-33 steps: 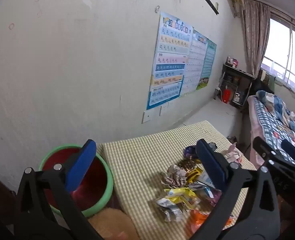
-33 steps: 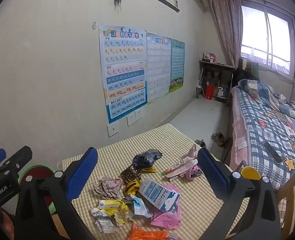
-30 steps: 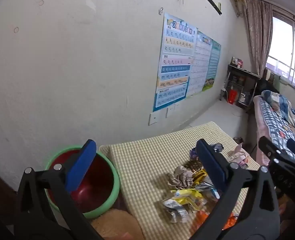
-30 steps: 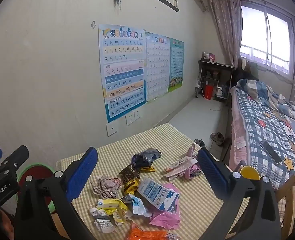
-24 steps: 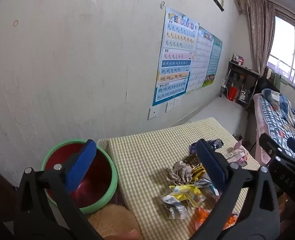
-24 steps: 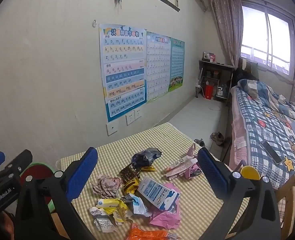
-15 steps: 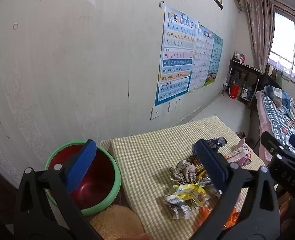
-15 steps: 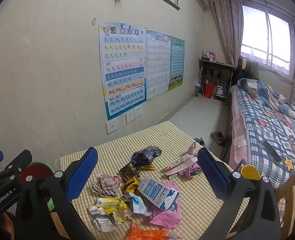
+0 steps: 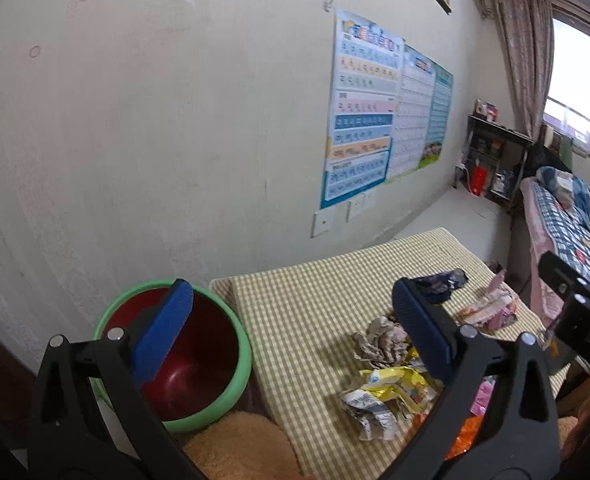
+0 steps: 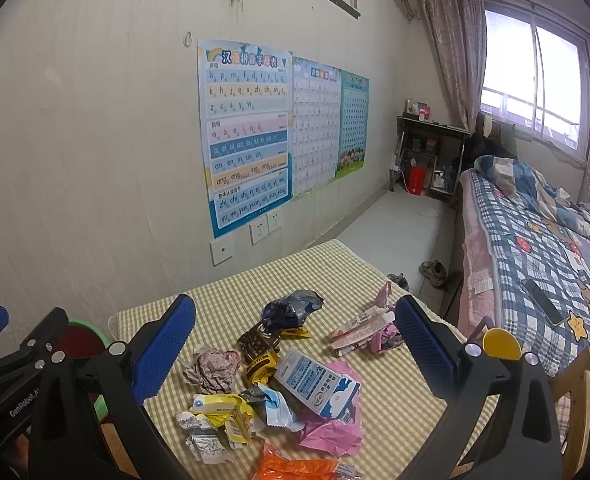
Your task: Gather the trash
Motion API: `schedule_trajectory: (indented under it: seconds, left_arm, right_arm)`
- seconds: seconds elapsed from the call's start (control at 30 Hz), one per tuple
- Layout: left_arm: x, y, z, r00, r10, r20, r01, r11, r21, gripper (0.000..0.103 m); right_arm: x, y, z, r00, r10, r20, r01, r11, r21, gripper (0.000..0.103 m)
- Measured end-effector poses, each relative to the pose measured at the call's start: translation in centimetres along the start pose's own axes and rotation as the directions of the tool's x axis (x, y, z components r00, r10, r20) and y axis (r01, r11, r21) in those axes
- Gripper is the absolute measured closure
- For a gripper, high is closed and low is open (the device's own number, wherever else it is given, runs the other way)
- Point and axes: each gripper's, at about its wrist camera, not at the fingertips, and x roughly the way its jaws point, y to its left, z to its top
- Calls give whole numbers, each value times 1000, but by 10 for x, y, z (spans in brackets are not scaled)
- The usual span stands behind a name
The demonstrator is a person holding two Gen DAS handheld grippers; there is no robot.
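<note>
Several pieces of trash lie in a heap on a table with a yellow checked cloth [image 10: 295, 276]: a crumpled paper ball [image 10: 213, 366], a blue-and-white carton [image 10: 317, 384], a yellow wrapper [image 10: 225, 406], a dark blue bag [image 10: 291, 308], a pink wrapper [image 10: 361, 330] and an orange bag [image 10: 295, 468]. A green-rimmed red bin [image 9: 187, 360] stands left of the table. My left gripper [image 9: 295, 332] is open and empty, above the gap between bin and heap. Over the heap hangs my right gripper [image 10: 295, 344], open with nothing between its fingers.
A wall with three charts [image 10: 251, 132] and sockets runs behind the table. A bed with a plaid quilt [image 10: 535, 248] stands to the right, with a phone [image 10: 543, 306] on it. Shoes [image 10: 433, 270] lie on the floor. A tan fuzzy object [image 9: 239, 448] sits below the bin.
The left wrist view has drifted slightly, so the bin and the table sit a little further right in it. The right gripper has hardly moved. Both grippers stay open.
</note>
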Motion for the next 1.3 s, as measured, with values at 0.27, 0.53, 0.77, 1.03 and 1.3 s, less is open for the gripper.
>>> schedule_trajectory:
  seconds: [0.27, 0.53, 0.77, 1.03, 1.3]
  left_arm:
    - [-5, -2, -1, 1000, 8, 29, -8, 1000, 1, 6]
    - [-1, -10, -3, 1000, -9, 9, 9, 1000, 1, 6]
    - [-2, -12, -6, 999, -34, 9, 33, 999, 20, 6]
    - [0, -11, -8, 998, -55, -4, 55, 998, 11, 6]
    - [1, -10, -11, 999, -48, -11, 48, 999, 21, 6]
  right_arm:
    - [-1, -3, 0, 1000, -14, 3, 14, 1000, 4, 7]
    - [3, -8, 0, 1000, -16, -4, 16, 1000, 21, 7]
    - [3, -9, -2, 1000, -16, -6, 16, 1000, 20, 7]
    - [3, -8, -4, 1000, -14, -7, 14, 1000, 14, 7]
    - [5, -8, -9, 1000, -17, -10, 18, 1000, 16, 7]
